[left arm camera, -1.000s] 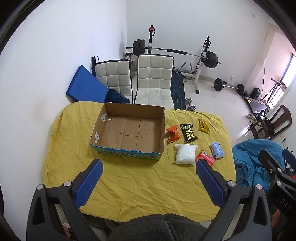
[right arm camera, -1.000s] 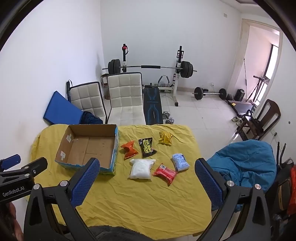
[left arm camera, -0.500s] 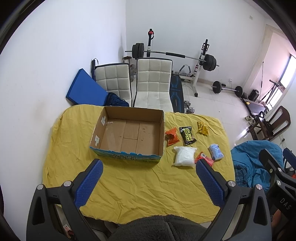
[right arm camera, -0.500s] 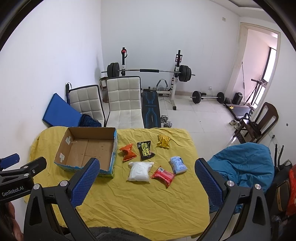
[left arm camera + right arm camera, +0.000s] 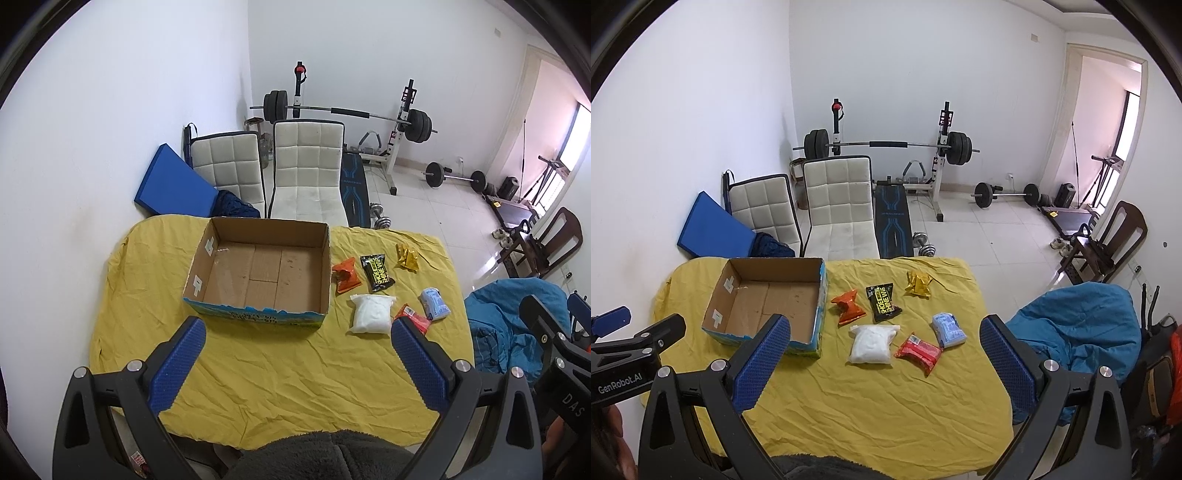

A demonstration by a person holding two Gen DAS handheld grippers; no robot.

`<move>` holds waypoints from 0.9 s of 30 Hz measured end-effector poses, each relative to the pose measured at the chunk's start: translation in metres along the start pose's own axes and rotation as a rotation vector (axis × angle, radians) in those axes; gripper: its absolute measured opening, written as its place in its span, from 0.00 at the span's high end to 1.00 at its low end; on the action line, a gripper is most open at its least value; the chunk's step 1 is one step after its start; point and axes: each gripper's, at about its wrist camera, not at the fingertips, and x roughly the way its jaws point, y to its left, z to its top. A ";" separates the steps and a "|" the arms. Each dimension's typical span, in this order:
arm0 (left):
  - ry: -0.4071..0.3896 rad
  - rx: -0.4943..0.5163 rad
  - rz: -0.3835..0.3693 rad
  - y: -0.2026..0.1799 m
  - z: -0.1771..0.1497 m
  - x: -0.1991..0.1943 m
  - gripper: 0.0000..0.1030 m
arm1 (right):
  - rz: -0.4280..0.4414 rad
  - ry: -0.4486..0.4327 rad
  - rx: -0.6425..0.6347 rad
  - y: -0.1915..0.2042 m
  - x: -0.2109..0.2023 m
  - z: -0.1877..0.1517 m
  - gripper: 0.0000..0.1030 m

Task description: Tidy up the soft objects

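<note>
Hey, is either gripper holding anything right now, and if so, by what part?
Nothing is held. The left gripper and right gripper both have their jaws wide open above the yellow cloth; the packets, such as the white pouch, lie untouched beside the cardboard box.

Left hand-held gripper (image 5: 295, 354) and right hand-held gripper (image 5: 884, 350) — both level, jaws wide apart, nothing between them.

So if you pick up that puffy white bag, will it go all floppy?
Probably a bit. The white bag looks plump and pillowy with rounded edges, so it should squash between the fingers and sag rather than stay stiff. Its plastic skin looks smooth, so it might slip. It lies flat on the yellow cloth, so rolling seems unlikely.
</note>
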 end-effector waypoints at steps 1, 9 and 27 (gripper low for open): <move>0.001 0.000 0.002 0.000 0.000 0.000 0.00 | 0.001 -0.001 0.001 0.001 0.000 0.000 0.00; -0.001 0.005 0.005 0.003 0.001 0.002 0.00 | 0.006 -0.004 0.009 -0.001 -0.001 0.002 0.00; -0.002 0.015 0.002 -0.002 -0.002 0.006 0.00 | 0.003 -0.008 0.009 -0.006 0.005 -0.001 0.00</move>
